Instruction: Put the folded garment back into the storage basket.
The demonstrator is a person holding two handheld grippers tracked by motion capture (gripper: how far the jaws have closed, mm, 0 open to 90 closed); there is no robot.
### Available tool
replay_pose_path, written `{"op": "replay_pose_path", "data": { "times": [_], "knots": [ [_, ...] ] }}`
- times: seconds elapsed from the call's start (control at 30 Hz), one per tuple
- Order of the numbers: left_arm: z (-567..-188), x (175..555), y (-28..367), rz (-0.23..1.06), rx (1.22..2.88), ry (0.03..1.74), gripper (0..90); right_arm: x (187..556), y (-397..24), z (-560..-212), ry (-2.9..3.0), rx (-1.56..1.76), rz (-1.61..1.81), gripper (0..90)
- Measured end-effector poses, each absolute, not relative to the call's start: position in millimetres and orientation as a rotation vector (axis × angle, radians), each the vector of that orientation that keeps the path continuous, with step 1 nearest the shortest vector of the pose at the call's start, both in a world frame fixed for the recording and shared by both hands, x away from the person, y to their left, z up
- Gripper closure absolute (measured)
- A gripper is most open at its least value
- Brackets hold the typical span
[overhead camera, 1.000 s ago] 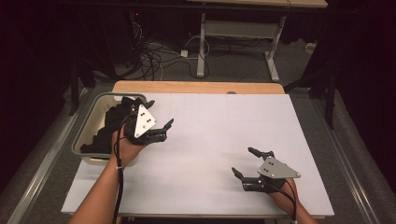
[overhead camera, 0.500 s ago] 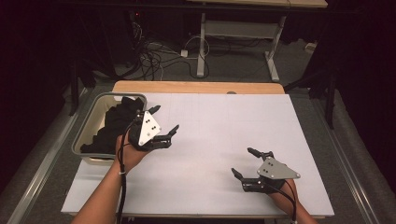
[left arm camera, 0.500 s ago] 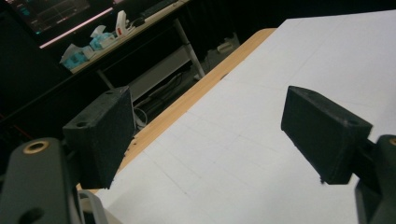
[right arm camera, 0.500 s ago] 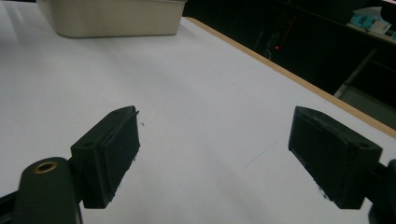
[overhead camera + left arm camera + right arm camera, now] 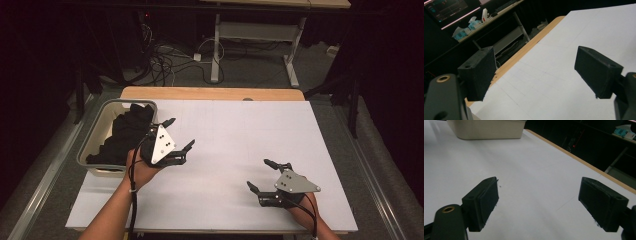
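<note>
My left gripper [image 5: 177,134] hangs empty, jaws wide, just beside the bin [image 5: 92,150] of dark cloth [image 5: 126,131]. To reach it I'd swing over the rim. My right gripper [image 5: 261,175], also open-jawed, waits on the counter [image 5: 240,125] well away.

The pile of black cloth [image 5: 125,136] is hiding the inside of the cream plastic bin [image 5: 94,147], so what's under it can't be seen. The left gripper [image 5: 176,136] w/ its grey plate is covering part of the bin's near corner. In the right gripper view, the top edge is cutting off the bin [image 5: 486,130]. Both forearms are running off the bottom of the high view. The stuff on the far desk [image 5: 471,23] in the left gripper view is too small & blurry to tell.
</note>
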State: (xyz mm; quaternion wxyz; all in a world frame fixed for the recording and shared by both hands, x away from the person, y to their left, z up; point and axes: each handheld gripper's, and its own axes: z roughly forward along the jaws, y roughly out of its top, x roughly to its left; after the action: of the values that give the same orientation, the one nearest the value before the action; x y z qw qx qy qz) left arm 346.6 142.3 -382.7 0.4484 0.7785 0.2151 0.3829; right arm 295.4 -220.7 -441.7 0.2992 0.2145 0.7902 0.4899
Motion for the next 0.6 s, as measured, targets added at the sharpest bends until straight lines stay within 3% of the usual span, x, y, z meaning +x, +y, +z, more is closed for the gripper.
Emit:
{"op": "replay_pose_path", "data": {
  "times": [0.6],
  "knots": [
    [-390.7,332.3,134.4,0.940,1.956,0.484,17.1,294.1,-218.8,-442.3,2.106,0.555,1.300,16.9]
  ]
}}
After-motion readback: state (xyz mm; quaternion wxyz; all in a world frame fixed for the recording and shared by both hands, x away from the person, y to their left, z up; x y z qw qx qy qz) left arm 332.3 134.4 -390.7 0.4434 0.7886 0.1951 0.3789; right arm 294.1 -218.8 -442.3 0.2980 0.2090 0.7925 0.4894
